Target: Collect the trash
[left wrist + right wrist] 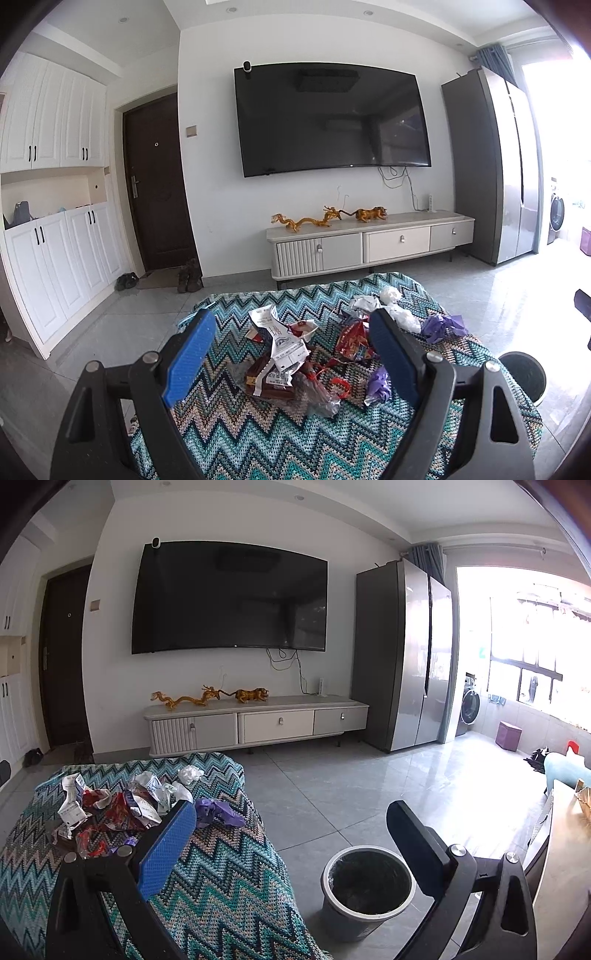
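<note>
A heap of trash lies on a table under a zigzag knitted cloth [258,435]: white receipts [280,339], a red snack wrapper [352,341], a brown box [271,384], clear plastic, white crumpled tissue [400,315] and purple wrappers [441,326]. My left gripper [291,354] hovers open just above the heap, its blue-padded fingers [190,356] on either side of the receipts and wrapper, holding nothing. My right gripper [291,845] is open and empty over the table's right edge. Below it on the floor stands a grey bin [367,886] with a dark liner. The same trash heap [110,812] lies to its left.
A TV cabinet [369,242] with golden figurines stands under a wall-mounted TV [332,118]. A grey fridge [406,657] is at the right. Shoes [127,280] sit by the dark door. Tiled floor [369,775] spreads between table and cabinet. A wooden surface [565,867] edges the right.
</note>
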### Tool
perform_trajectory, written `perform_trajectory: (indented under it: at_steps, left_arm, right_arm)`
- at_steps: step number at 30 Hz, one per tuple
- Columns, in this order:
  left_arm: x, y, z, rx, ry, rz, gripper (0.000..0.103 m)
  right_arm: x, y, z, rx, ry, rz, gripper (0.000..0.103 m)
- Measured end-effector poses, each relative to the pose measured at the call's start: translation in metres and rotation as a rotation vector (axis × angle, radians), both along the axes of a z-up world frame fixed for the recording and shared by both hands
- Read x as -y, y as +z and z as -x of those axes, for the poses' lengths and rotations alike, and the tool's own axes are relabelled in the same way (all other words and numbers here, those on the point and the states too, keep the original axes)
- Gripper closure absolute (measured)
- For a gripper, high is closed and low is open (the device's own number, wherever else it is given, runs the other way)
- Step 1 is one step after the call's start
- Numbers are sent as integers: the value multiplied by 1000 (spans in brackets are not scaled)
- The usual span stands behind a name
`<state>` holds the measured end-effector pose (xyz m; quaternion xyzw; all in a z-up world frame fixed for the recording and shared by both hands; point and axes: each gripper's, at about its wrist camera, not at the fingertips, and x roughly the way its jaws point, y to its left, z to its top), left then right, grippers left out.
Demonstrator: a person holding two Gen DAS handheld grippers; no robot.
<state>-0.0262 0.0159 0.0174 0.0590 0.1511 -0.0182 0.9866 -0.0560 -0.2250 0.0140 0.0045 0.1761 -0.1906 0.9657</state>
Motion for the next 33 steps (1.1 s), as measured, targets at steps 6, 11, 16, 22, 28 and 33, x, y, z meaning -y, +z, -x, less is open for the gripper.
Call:
perform_trajectory:
  at_steps: [6,11,16,22,28,33]
  left_arm:
    - [5,11,3,-11,-16,-22,18]
    - [6,20,2,-19,-5,-34,18]
    - [5,18,-3,-43,-11,-53,18]
    - [9,18,-4,-29,-15,-70,18]
    - [-3,11,-16,-47,13,-41,18]
    - [-36,-2,-34,-97,40,-3,18]
  right_arm:
    - [0,5,4,13,15,-6,0]
    - [-1,10,7,25,30,-5,0]
    - [-1,13,6,25,38,0,0]
    - [-1,16,4,26,28,9,0]
    - [-2,18,1,13,13,24,0]
    - [-3,23,-6,-20,61,15,0]
